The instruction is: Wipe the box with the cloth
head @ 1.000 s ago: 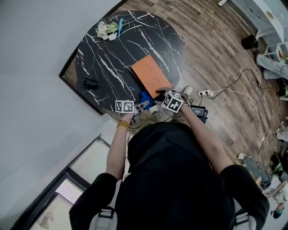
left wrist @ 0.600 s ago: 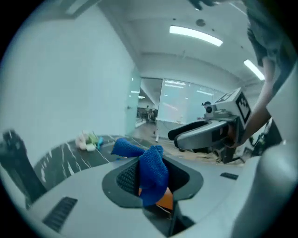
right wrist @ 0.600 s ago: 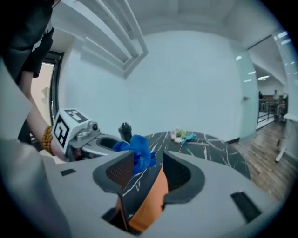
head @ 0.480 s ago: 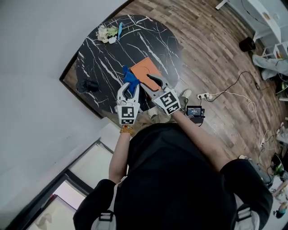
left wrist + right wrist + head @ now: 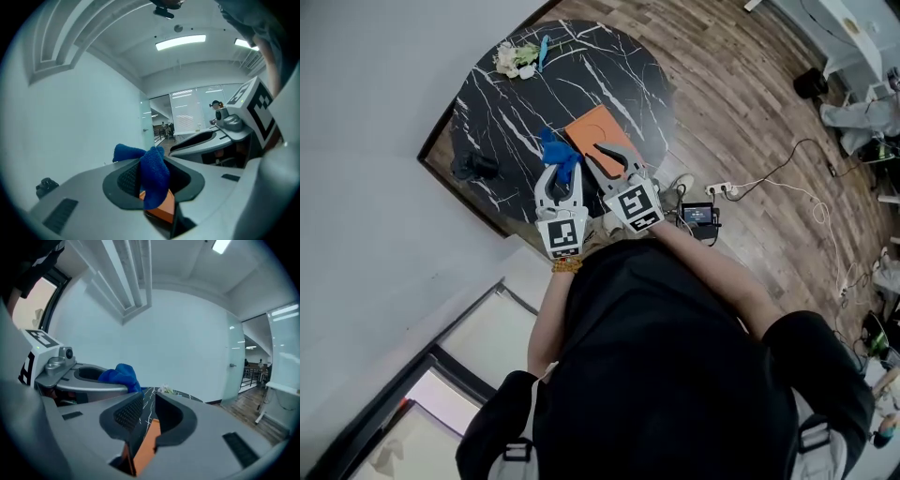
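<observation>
- The round black bench (image 5: 516, 103), veined with white, stands on a wooden floor (image 5: 741, 103) against a pale wall.
- The flat orange box (image 5: 592, 129) is at the bench's near side, close to the edge where the person stands. Whether it rests on the bench or is raised off it cannot be told.
- The right gripper (image 5: 149, 398) reaches over the bench's near edge. Its fingers have just been closing, and the near edge of the box now stands between them with the pads against it, so they grip the box.
- The left gripper (image 5: 152, 164) is over the same near edge of the bench, just beside the right one. Its fingers are clamped on the cloth.
- The blue cloth (image 5: 559, 153) bunches up out of the left fingers above the near part of the bench and hangs just beside the box's left edge. In the left gripper view the orange of the box shows right below it.
- A small black object (image 5: 473, 166) lies at the bench's left rim, well apart from the box.
- A white-and-green bunch (image 5: 514, 58) with a slim blue thing (image 5: 542, 52) beside it lies at the bench's far rim.
</observation>
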The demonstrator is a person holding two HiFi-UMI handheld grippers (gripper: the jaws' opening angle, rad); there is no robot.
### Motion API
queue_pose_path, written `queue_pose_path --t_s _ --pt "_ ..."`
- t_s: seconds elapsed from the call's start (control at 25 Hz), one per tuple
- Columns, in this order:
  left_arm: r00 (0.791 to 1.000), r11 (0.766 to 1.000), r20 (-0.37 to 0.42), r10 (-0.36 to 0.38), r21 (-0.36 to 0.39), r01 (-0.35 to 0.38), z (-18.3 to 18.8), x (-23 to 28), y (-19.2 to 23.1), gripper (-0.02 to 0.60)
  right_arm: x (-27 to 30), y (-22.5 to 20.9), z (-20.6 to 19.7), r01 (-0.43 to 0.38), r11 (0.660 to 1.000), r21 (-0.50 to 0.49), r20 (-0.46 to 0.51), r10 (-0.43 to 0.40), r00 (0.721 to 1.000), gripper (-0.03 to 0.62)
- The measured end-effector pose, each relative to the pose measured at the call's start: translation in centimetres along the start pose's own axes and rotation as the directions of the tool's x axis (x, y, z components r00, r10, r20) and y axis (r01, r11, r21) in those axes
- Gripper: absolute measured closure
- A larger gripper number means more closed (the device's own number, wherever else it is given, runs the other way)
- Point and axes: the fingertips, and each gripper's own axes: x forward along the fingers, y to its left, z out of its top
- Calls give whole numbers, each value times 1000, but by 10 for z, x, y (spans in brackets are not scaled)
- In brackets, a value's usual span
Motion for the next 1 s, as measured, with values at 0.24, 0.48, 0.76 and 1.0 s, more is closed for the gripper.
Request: queue_pose_path --t_s 0.24,0.48,0.76,1.0 --pt "1000 1000 -12 -4 0 4 -5 0 -2 466 -2 8 -10 8 996 -85 -74 -15 997 576" --pt "999 1000 -34 -3 -18 2 -13 -5 -3 466 -4 16 -17 -19 997 -72 -94 13 996 577" --pt "998 999 -59 -21 -27 19 -21 -6 -11 466 -7 21 -24 -41 997 -66 -102 34 994 577" --pt "996 999 -83 -25 -33 22 -30 -7 -13 466 -6 25 -31 -55 997 -61 -118 48 992 577"
